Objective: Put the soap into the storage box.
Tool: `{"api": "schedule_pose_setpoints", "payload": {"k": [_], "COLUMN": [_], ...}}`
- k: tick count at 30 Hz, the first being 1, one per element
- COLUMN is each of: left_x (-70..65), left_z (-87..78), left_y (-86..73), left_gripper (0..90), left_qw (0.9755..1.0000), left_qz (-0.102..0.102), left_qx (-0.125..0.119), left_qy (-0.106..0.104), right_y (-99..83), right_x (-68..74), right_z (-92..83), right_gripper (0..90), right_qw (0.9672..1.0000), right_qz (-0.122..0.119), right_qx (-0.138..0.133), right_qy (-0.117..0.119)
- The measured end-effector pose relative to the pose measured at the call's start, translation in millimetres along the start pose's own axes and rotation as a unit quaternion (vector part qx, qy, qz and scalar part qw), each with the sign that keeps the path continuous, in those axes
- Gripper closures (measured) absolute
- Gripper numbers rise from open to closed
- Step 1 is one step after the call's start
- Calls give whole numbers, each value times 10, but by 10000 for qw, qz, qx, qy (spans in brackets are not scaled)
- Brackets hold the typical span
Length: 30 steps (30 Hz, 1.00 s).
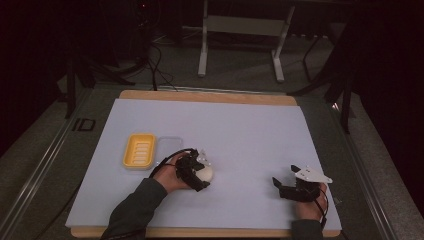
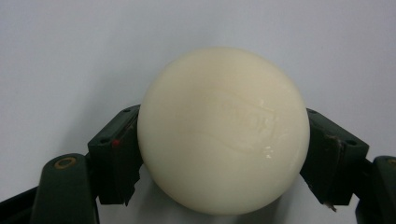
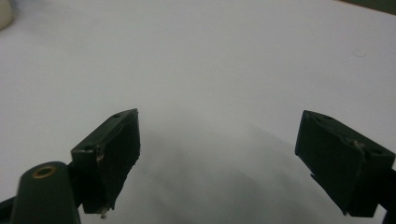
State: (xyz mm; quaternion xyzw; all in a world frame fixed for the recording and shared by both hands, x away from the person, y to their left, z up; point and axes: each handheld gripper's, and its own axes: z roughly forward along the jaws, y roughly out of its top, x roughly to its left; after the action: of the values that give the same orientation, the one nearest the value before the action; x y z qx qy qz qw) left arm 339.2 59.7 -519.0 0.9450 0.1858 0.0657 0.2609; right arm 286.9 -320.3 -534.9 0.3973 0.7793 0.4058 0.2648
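A round cream bar of soap lies on the white mat, left of centre and near the front. My left gripper is shut on it, and in the left gripper view both black pads press the sides of the soap, which bears a faint stamped mark. My right gripper rests low over the mat at the front right, apart from the soap. In the right gripper view the right gripper stands open with nothing between its jaws but bare mat.
A yellow ribbed soap dish sits on the mat just left of my left hand, with a clear lid beside it. The mat covers a wooden tabletop. Dark floor, cables and a metal frame lie beyond the far edge.
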Motion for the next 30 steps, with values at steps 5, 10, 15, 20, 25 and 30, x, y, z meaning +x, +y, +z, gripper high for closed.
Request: {"api": "schedule_pose_setpoints", "payload": {"k": [5,10,15,20,25,30], "left_x": [-9,-19,-8,8,40,36], "left_z": [-69,-146,-239,-298,-377,-368], "left_y": [-56,-158,-267,-332,-416,-389], "left_gripper": [236,236,235,235,234,199], "left_qw": [9997,9994,9985,9974,9956,9968], "left_qz": [81,103,138,164,114,50], "left_qx": [216,333,532,699,933,787], "left_qy": [-27,-55,-62,-91,-52,-95], "right_y": [0,0,0,0,0,1], "right_x": [0,0,1,1,3,3], "right_z": [0,0,-1,-1,1,2], "right_gripper": [140,140,141,141,141,141], "right_qw": [10000,10000,10000,10000,10000,10000], "right_qz": [-5,-4,-6,-6,-16,-17], "right_qx": [0,1,0,1,9,14], "right_qy": [2,0,-3,-5,-6,-10]}}
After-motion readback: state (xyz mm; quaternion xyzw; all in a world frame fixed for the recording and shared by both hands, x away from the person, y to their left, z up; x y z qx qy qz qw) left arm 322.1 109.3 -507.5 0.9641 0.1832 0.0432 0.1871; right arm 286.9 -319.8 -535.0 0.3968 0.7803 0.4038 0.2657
